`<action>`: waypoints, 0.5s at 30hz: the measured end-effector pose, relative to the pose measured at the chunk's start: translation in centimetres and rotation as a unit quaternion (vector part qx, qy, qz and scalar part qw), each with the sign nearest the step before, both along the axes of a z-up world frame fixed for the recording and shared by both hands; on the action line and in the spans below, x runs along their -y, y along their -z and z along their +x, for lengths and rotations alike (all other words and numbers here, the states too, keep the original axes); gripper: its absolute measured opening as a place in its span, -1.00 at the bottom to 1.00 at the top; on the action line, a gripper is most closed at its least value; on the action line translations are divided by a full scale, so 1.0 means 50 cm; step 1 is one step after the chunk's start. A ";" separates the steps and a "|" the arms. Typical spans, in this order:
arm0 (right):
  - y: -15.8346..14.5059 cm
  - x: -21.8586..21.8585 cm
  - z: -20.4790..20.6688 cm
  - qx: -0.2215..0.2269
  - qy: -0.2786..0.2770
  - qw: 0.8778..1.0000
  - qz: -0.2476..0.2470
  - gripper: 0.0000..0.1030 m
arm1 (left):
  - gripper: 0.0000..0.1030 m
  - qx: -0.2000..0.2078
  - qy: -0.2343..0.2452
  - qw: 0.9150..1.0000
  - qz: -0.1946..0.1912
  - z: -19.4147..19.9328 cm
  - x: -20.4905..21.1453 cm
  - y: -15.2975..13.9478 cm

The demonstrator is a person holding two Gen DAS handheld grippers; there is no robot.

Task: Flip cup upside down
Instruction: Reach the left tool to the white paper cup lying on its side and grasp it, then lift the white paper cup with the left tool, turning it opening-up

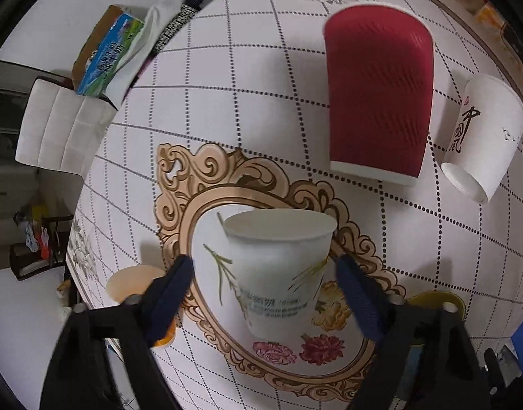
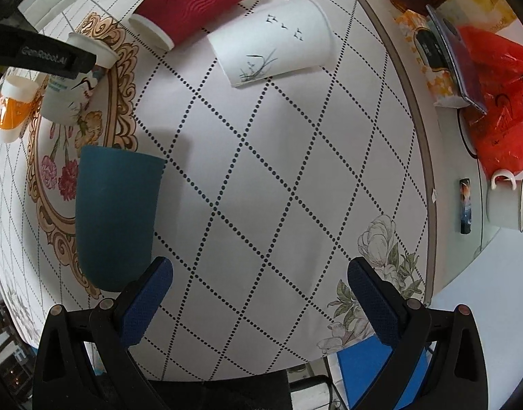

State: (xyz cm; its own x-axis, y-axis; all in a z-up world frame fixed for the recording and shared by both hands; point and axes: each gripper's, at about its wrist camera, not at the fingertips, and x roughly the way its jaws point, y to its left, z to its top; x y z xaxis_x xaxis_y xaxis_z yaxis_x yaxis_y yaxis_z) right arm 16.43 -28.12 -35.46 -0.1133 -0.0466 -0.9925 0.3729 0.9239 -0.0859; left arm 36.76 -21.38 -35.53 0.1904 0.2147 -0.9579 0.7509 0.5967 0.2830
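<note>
A white paper cup (image 1: 278,266) with plant print stands upright, mouth up, on the ornate medallion of the tablecloth. My left gripper (image 1: 265,270) is open with its blue pads on either side of the cup, apart from its wall. The same cup (image 2: 68,95) shows at far left in the right wrist view, with the left gripper's black body (image 2: 39,56) over it. My right gripper (image 2: 261,273) is open and empty above bare tablecloth. A teal cup (image 2: 114,215) stands upside down just left of its left finger.
A red ribbed cup (image 1: 377,102) and a white cup with calligraphy (image 1: 483,136) stand upside down further back. An orange-and-white cup (image 2: 12,106) stands near the table's left edge. A mug (image 2: 507,201), red bag (image 2: 500,102) and boxes sit on the counter beyond the round table's right edge (image 2: 428,171).
</note>
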 end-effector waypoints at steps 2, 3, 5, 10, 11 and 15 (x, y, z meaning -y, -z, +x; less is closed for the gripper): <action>-0.002 0.004 0.001 0.001 0.003 1.000 0.001 1.00 | 0.35 -0.003 0.002 1.000 0.002 0.003 0.003 0.010; -0.003 0.006 0.002 0.002 0.005 1.000 0.001 1.00 | 0.25 -0.006 0.002 1.000 0.002 0.005 0.003 0.014; -0.003 0.016 0.001 0.003 0.005 1.000 0.001 1.00 | 0.19 -0.009 -0.001 1.000 0.002 0.009 0.002 0.020; -0.001 0.025 -0.002 0.006 0.010 1.000 0.002 1.00 | 0.19 -0.005 -0.003 1.000 -0.006 0.016 0.003 0.019; -0.002 0.024 -0.005 0.007 0.011 1.000 0.002 1.00 | 0.18 -0.006 -0.007 1.000 -0.008 0.017 0.003 0.018; -0.004 0.030 -0.009 0.010 0.018 1.000 0.005 1.00 | 0.15 -0.019 -0.040 0.999 -0.023 0.031 -0.007 0.012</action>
State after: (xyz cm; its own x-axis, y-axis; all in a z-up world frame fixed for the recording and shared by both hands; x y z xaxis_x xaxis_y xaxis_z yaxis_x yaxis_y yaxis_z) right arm 15.99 -29.59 -35.26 -0.0952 -0.0328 -0.9949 0.4073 0.9107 -0.0690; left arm 38.29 -21.01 -36.15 0.1371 0.1839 -0.9733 0.7102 0.6668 0.2260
